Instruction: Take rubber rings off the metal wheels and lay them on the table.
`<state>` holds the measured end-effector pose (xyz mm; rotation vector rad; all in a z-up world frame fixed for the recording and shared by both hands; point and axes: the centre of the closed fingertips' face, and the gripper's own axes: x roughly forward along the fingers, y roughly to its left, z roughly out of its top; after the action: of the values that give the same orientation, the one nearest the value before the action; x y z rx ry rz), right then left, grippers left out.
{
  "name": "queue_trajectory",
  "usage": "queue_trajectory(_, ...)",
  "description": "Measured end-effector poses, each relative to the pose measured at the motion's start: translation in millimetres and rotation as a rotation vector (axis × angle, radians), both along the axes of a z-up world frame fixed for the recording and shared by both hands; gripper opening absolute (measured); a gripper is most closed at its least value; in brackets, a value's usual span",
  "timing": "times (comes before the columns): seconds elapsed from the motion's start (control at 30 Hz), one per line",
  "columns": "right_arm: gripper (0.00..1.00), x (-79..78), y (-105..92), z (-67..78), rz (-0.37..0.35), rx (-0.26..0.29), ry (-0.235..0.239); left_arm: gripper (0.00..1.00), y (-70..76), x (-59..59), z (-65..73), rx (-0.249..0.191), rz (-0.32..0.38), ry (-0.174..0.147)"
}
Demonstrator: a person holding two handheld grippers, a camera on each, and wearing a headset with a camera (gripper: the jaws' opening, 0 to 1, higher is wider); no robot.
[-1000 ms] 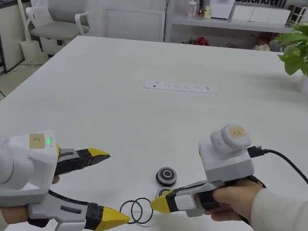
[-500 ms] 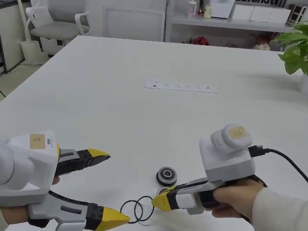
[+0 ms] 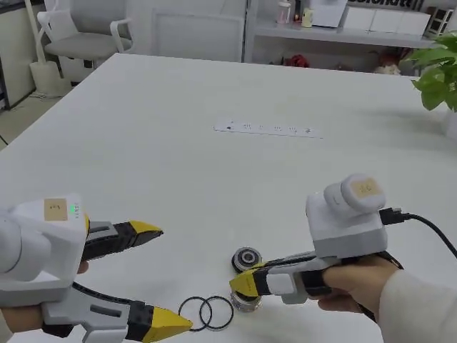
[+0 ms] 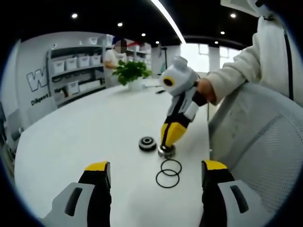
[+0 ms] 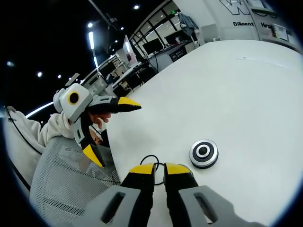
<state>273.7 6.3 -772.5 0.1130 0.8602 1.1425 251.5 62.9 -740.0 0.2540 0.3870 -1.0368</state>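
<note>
The right tongs (image 3: 241,284) are drawn together. The right gripper view shows only a thin slit between their yellow tips, and I cannot tell whether they pinch anything. In the head view the tips sit on top of a metal wheel (image 3: 247,301) at the lower middle of the frame. A hand (image 3: 357,282) holds these tongs from the lower right. The left tongs (image 3: 161,275) stand wide open at the lower left, holding nothing. Between the two pairs of tongs, two black rubber rings (image 3: 206,312) lie flat and overlapping on the white desk (image 3: 214,179), just left of that wheel. A second wheel (image 3: 246,259) lies on the desk just above the right tips, apart from them. A white power strip (image 3: 268,129) lies higher up, mid-frame.
</note>
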Motion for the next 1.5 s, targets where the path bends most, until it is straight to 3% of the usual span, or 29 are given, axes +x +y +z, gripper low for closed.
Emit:
queue_trajectory(0.5,0.06,17.2,-8.5,16.1,-0.052,0.042,-0.052,0.79,0.2,-0.3,-1.4,0.004,-0.002,0.005)
queue_trajectory(0.77,0.12,22.6,-11.4,24.2,-0.061,0.074,-0.078,0.79,0.6,-0.7,-2.9,0.01,-0.004,0.009)
queue_trajectory(1.5,0.26,40.8,-28.2,31.3,-0.132,0.063,-0.149,0.79,-0.1,-1.3,-3.4,0.005,-0.003,0.023)
